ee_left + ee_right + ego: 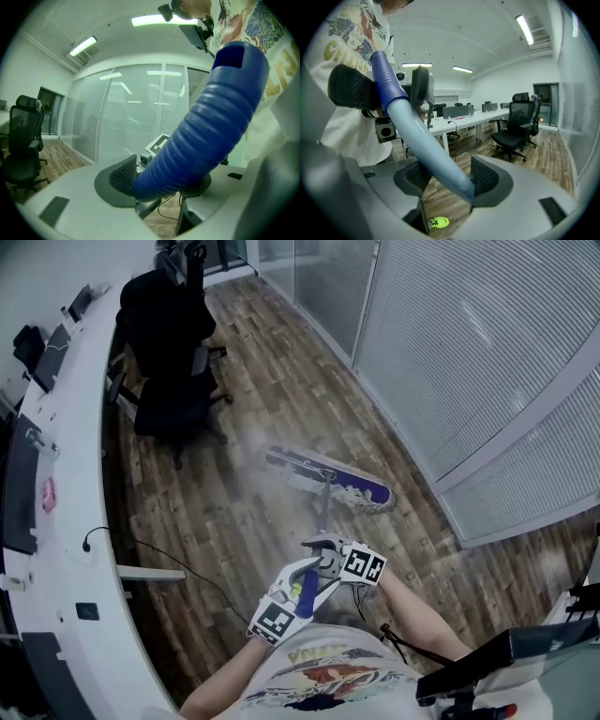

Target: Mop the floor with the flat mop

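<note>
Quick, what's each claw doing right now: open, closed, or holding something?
Left claw: closed on the mop's blue ribbed grip.
Right claw: closed on the mop's pale pole.

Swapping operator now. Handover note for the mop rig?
Left gripper: jaws clamped on the blue ribbed grip at the handle's top.
Right gripper: jaws clamped on the pale shaft lower down.
Mop head: flat on the wood floor between office chair and glass partition.
Done: unclear; no wet trail shows.
Left: mop the open floor, probably all of it; mind the chair.
</note>
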